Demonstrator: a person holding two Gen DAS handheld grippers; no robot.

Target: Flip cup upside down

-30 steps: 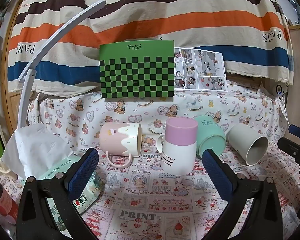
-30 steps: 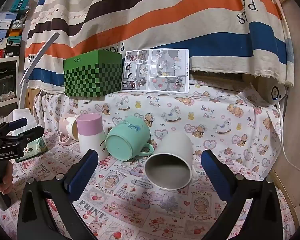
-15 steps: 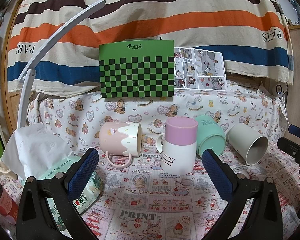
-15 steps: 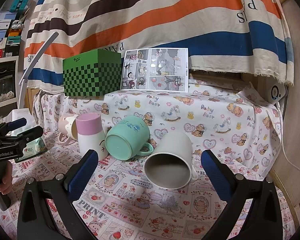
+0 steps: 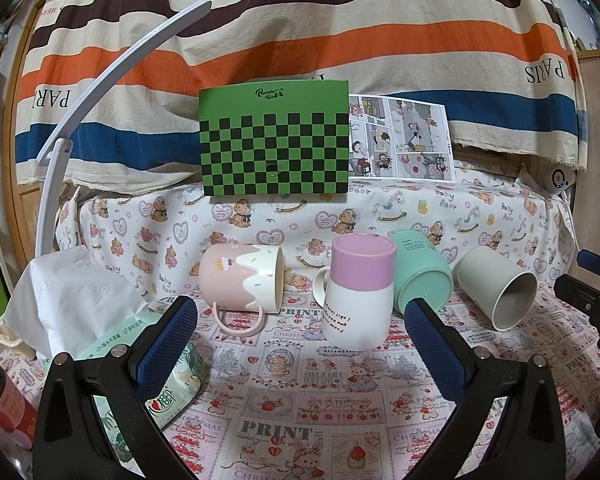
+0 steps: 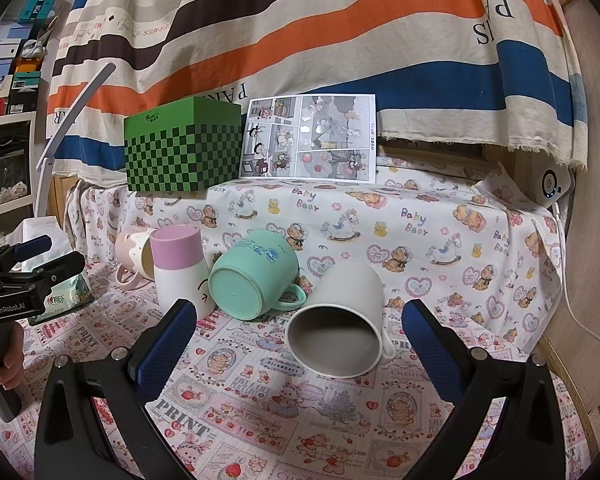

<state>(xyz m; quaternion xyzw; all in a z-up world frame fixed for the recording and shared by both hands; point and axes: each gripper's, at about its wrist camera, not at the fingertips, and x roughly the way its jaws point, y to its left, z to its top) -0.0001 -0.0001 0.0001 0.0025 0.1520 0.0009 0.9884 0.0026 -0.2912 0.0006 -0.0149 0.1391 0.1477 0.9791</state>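
Meanwhile, the left gripper (image 5: 300,336), at the bottom of its own view, is spread wide and holds nothing, its blue-padded fingers (image 5: 168,336) clear of the cups on the printed cotton tablecloth (image 5: 284,412). The right gripper (image 6: 296,340) is likewise spread wide and empty, its fingers flanking a grey ceramic mug (image 6: 338,322) at lower centre without touching it; that mug lies on its side, long axis running toward the camera, mouth facing the lens. Left of it, a mint-green mug (image 6: 252,276) lies on its side, base forward. A pink-and-white mug (image 5: 360,292) stands inverted at centre frame. A pink mug with white icing pattern (image 5: 244,280) lies sideways, mouth facing right.
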